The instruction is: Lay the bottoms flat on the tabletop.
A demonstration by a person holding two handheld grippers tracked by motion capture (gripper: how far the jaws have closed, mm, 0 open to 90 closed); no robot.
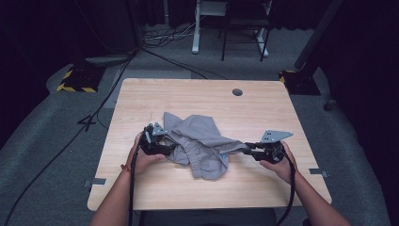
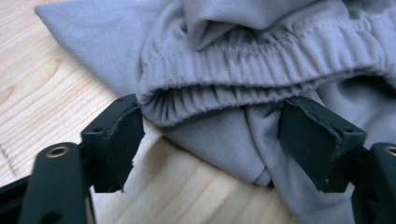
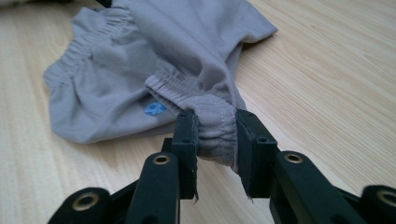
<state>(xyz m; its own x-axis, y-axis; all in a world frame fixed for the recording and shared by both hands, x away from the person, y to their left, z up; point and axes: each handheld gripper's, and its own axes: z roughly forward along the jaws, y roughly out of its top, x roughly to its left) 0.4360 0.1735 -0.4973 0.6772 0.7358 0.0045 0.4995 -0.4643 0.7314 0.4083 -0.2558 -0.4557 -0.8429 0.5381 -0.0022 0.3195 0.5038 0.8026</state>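
From my remote seat I see a light wooden desk [image 1: 197,94] with rounded corners, a round dark cable hole [image 1: 237,92] near its far right edge, and grey tape tabs [image 1: 94,181] at its near left and right edges. It stands on a grey carpeted floor [image 1: 42,141]. Black cables [image 1: 89,117] run across the carpet on the left toward the far side. Far left sits a black base with yellow-black hazard stripes [image 1: 75,80]; a black base with a slanted dark pole [image 1: 299,81] stands far right. Beyond, a white-legged table frame [image 1: 196,28] and a dark stand [image 1: 244,33] sit before black surroundings. Light falls mainly on the desk.
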